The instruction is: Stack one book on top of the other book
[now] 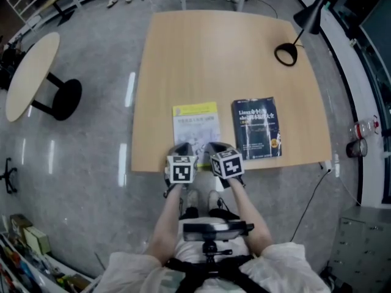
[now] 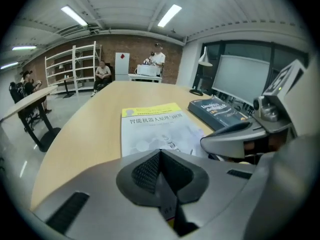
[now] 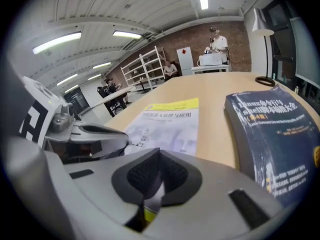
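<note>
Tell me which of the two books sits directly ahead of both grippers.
The white book with the yellow band: it lies just ahead of the left gripper and right gripper. The thicker dark blue book lies apart, to its right.

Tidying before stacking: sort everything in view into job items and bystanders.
Job: thin white book with yellow band; thick dark-blue book; light wooden table under both.
Lying about: black desk lamp on the table's far corner; round side table.
</note>
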